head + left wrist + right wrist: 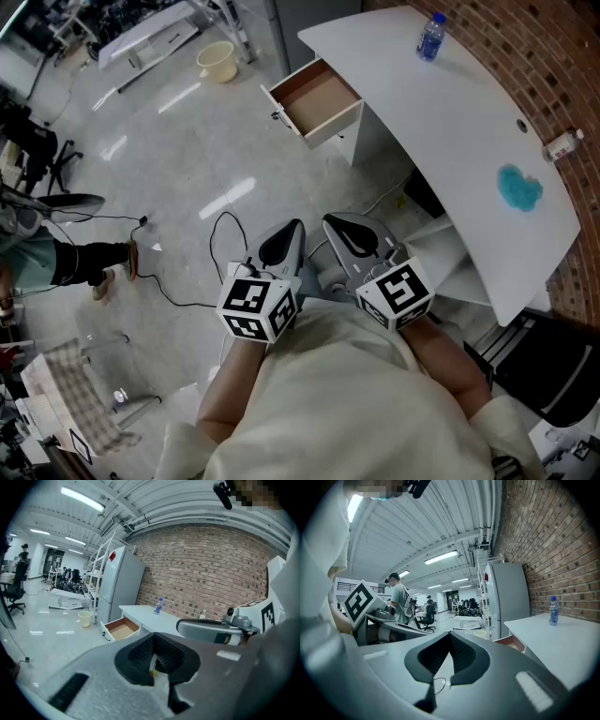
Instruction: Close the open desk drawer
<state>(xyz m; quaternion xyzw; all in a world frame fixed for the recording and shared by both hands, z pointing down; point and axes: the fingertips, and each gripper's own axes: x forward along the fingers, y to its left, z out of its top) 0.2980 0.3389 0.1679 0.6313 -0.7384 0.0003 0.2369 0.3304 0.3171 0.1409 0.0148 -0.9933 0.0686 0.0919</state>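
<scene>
Drawer (314, 101) stood pulled out at the far end of the white desk (450, 141); blue bottle (430, 37) upright on the desktop nearby; left gripper (284, 242) and right gripper (347, 236) both fully closed, gripping nothing; side by side, well apart from the drawer.

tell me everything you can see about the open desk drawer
The drawer stands pulled well out from under the white desk, level. It has a white front and sides and a brown wood-look inside, which looks empty. A small dark handle sits on the front. Nothing else touches it.
</scene>
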